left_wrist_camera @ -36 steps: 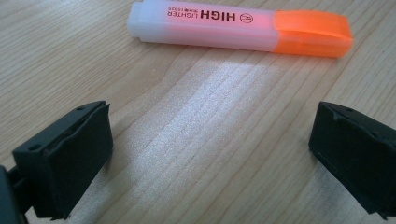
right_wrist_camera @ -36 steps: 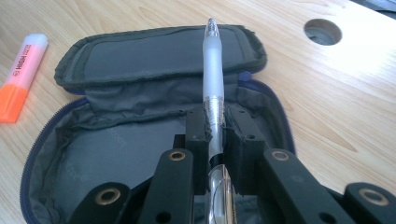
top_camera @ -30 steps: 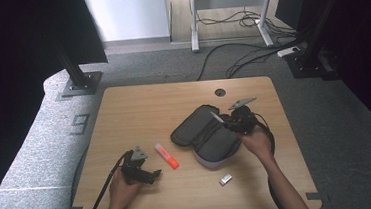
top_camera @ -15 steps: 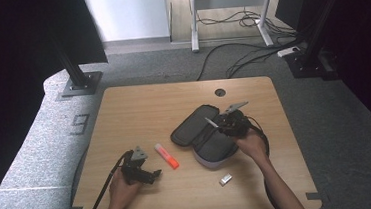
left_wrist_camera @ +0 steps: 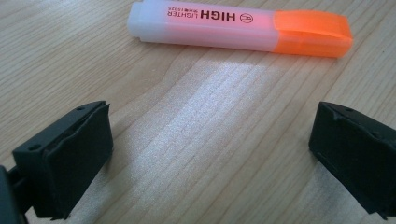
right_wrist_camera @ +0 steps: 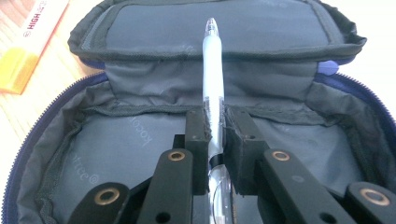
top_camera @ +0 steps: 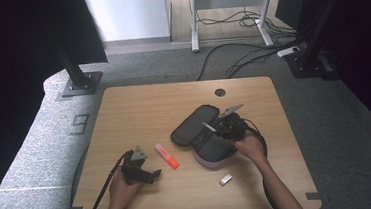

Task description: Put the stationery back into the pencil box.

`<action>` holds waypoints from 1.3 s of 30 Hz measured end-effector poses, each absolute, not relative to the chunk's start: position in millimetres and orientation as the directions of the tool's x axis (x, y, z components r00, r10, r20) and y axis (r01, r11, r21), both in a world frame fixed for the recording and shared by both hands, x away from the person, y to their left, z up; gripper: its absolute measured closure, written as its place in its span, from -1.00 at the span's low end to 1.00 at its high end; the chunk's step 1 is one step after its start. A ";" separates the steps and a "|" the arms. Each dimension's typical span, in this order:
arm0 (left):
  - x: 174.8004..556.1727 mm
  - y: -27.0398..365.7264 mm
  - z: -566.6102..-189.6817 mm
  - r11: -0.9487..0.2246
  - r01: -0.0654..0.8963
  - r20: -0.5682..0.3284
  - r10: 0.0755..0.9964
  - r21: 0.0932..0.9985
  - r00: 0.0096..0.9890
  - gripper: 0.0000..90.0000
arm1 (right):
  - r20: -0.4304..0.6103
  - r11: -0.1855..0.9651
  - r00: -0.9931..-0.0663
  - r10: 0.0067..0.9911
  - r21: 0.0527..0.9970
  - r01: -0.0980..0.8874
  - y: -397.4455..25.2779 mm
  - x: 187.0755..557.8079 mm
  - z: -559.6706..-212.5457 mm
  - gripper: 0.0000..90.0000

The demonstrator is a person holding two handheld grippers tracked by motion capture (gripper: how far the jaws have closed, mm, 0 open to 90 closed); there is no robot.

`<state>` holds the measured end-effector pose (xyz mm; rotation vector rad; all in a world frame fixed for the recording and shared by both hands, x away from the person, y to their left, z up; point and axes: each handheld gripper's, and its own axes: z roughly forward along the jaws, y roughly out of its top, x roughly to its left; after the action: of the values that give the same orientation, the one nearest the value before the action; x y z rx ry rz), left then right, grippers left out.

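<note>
An open dark pencil case (top_camera: 195, 129) (right_wrist_camera: 116, 149) lies right of the table's middle, lid folded back. My right gripper (top_camera: 214, 130) (right_wrist_camera: 215, 123) is shut on a white pen (right_wrist_camera: 212, 70), held just over the case's grey lining, tip pointing toward the lid. An orange highlighter (top_camera: 167, 156) (left_wrist_camera: 238, 28) lies on the wood left of the case. My left gripper (top_camera: 151, 176) (left_wrist_camera: 210, 149) rests low on the table just short of the highlighter, jaws wide open with bare wood between them.
A small white eraser-like block (top_camera: 225, 179) lies near the front edge, below the case. A round cable hole (top_camera: 219, 92) sits at the table's back. The wooden table (top_camera: 139, 113) has free room on its left and back.
My right gripper has moved left and toward me with the pen, from above the case's right side to over its open compartment. The left gripper has stayed put.
</note>
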<state>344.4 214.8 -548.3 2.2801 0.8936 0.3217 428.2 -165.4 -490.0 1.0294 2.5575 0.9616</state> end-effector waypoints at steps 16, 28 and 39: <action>344.4 214.8 -548.3 -0.550 0.514 -0.010 0.676 0.658 0.736 -1.00 | 0.047 0.574 -0.756 0.653 0.622 0.533 -163.4 427.2 -499.6 0.64; 344.4 214.8 -548.3 -0.550 0.515 -0.011 0.676 0.658 0.736 -1.00 | 0.013 0.614 -0.761 0.649 0.582 0.533 -170.8 423.9 -501.7 0.72; 344.4 214.8 -548.3 -0.549 0.514 -0.011 0.677 0.659 0.736 -1.00 | -0.019 0.686 -0.816 0.577 0.553 0.473 -166.9 425.8 -499.6 0.57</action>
<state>344.4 214.8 -548.3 2.2799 0.8937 0.3219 425.8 -166.9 -499.6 0.8515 2.7059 0.8074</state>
